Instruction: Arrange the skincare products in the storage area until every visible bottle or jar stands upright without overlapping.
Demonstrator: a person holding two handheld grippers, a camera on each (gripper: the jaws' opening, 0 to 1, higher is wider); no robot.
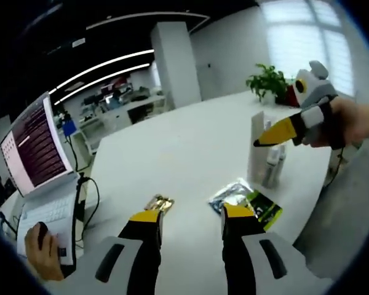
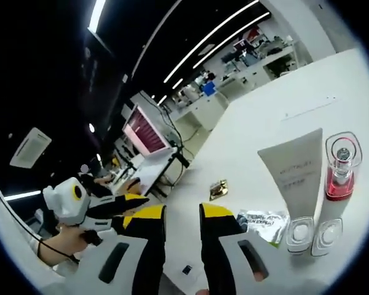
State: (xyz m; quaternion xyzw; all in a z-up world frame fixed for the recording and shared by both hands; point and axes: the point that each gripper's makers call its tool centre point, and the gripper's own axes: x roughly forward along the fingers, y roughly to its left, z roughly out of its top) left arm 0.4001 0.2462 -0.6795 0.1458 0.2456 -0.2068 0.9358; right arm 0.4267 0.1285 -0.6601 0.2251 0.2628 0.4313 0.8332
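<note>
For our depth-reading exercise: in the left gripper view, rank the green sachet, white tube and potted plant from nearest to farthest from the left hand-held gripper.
1. Green sachet, beside its right jaw.
2. White tube, upright, farther right.
3. Potted plant, far table edge.

**Matt table, glossy packaging**

The white table looks smooth and matt. The white tube has a soft matt plastic skin; the pink bottle beside it is clear and glossy, like glass or hard plastic. The sachets shine like crinkled foil. The gold packet glints metallic.
</note>
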